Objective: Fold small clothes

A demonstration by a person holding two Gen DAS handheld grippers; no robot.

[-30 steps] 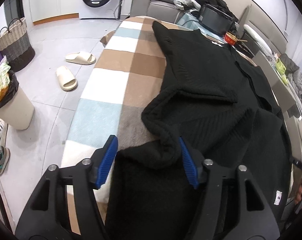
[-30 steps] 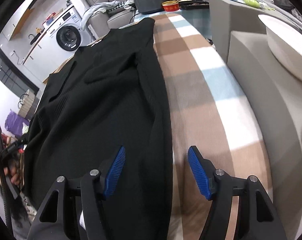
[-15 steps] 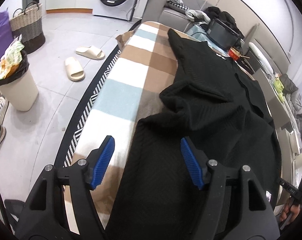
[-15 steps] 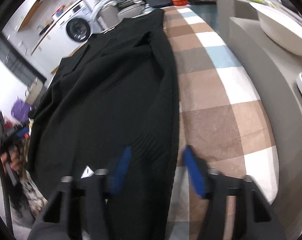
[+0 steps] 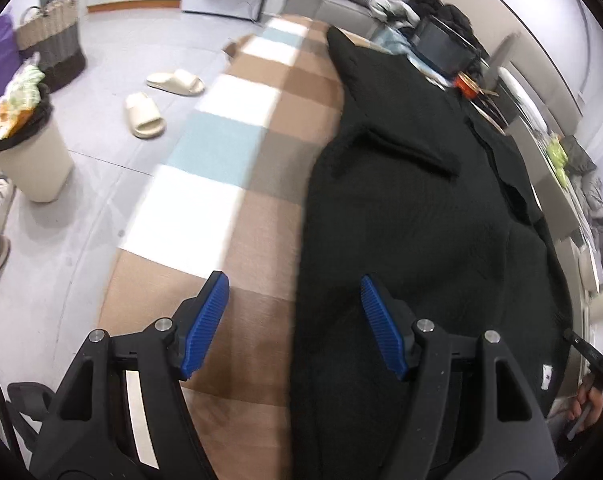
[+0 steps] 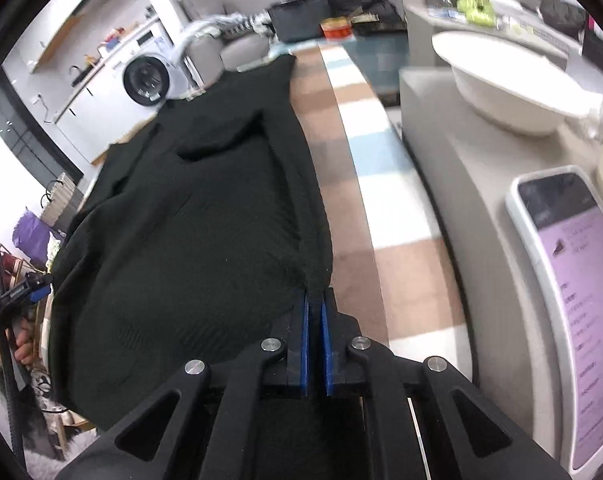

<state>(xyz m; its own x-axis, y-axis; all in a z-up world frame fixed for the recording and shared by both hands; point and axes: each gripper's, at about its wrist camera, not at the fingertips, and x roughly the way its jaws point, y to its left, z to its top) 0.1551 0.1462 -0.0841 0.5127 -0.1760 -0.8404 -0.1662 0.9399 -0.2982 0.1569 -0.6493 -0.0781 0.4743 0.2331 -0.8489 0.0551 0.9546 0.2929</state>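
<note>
The black knit garment (image 6: 205, 216) lies lengthwise on the checked blanket (image 5: 221, 184). The right gripper (image 6: 315, 312) is clamped on its near right edge. The left gripper (image 5: 293, 320) stands wide over the near left edge, gripping nothing. A small white label (image 5: 546, 376) is unreadable.

Phone (image 6: 573, 292) screen text, illegibly blurred

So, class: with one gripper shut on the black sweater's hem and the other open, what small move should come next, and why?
Probably close the left gripper on the hem beneath it. The right gripper already pinches the black sweater at its near edge, while the left one's jaws stand open astride the sweater's side edge on the checked blanket; a two-point hold would allow an even fold.
</note>
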